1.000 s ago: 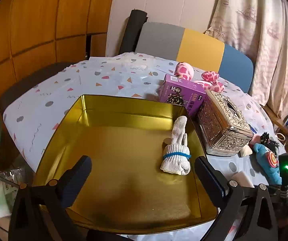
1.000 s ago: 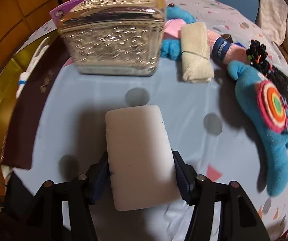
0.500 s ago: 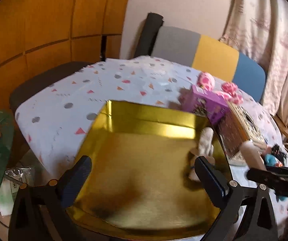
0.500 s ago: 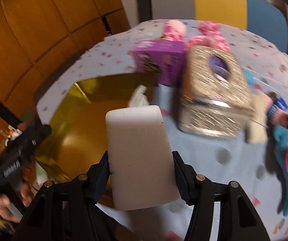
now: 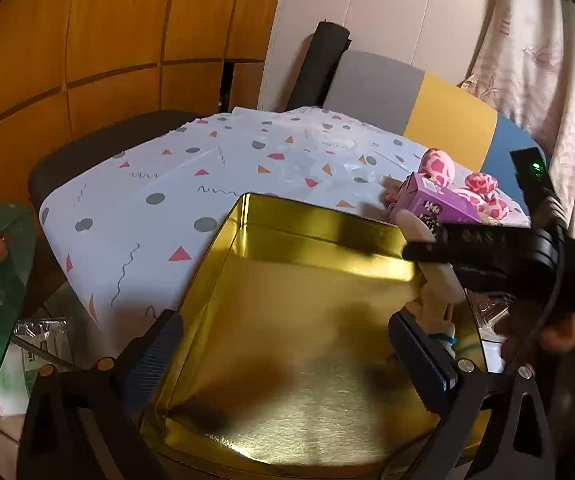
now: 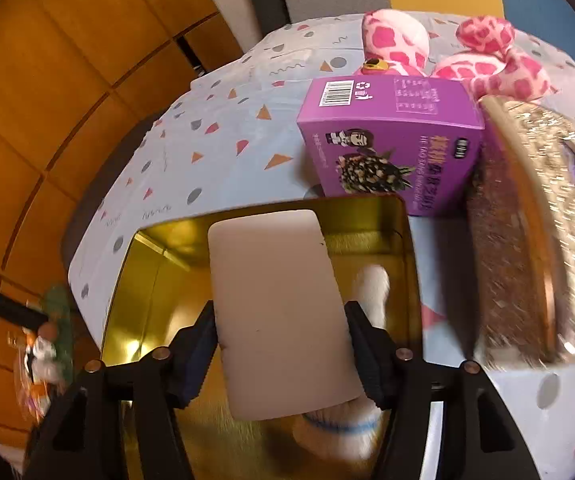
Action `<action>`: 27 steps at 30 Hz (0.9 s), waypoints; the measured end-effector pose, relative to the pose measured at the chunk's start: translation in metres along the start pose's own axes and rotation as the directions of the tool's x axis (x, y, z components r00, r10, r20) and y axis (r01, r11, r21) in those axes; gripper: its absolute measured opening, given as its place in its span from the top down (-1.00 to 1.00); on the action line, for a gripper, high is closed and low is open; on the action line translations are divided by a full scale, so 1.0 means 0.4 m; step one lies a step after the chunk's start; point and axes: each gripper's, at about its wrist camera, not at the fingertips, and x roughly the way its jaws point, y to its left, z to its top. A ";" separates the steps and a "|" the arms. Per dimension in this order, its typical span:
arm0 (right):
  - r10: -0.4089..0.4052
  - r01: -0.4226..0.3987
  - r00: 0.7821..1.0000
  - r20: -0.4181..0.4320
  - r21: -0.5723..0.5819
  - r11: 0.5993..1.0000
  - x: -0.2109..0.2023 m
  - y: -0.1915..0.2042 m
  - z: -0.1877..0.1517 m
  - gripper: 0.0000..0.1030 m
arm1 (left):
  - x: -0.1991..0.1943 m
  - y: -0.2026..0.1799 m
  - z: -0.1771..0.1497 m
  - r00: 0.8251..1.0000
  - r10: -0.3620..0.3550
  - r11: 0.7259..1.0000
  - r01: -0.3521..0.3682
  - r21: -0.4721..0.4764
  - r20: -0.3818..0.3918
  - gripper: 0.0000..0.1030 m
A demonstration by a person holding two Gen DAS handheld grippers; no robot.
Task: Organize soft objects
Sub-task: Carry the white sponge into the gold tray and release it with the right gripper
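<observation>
The tin (image 5: 307, 320) is glossy gold metal, mirror-bright on its walls and finely grained on its floor. At its 3 o'clock lies a knitted white sock (image 6: 371, 292); the sponge (image 6: 279, 312) above looks matt and smooth. The cloth (image 5: 207, 168) is smooth, the box (image 6: 391, 148) glossy card.

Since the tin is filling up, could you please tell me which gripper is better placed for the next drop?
Right. The right gripper is shut on the white foam block, over the gold metal tin; the left gripper is open and holds nothing.
</observation>
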 end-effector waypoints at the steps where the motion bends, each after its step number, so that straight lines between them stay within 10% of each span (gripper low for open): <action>1: 0.011 -0.011 1.000 0.002 0.009 1.000 0.012 -0.004 0.004 -0.29 | 0.003 0.001 -0.002 1.000 -0.001 1.000 0.001 -0.002 -0.005 -0.99; 6: 0.020 -0.020 1.000 0.003 -0.002 1.000 0.027 -0.014 0.006 -0.65 | 0.015 0.002 -0.008 1.000 0.002 1.000 -0.002 -0.001 -0.018 -0.99; 27: -0.034 0.063 0.978 0.204 -0.139 0.988 -0.205 -0.057 -0.127 -0.65 | -0.015 -0.097 -0.038 0.999 -0.028 0.992 0.030 0.123 -0.019 -0.99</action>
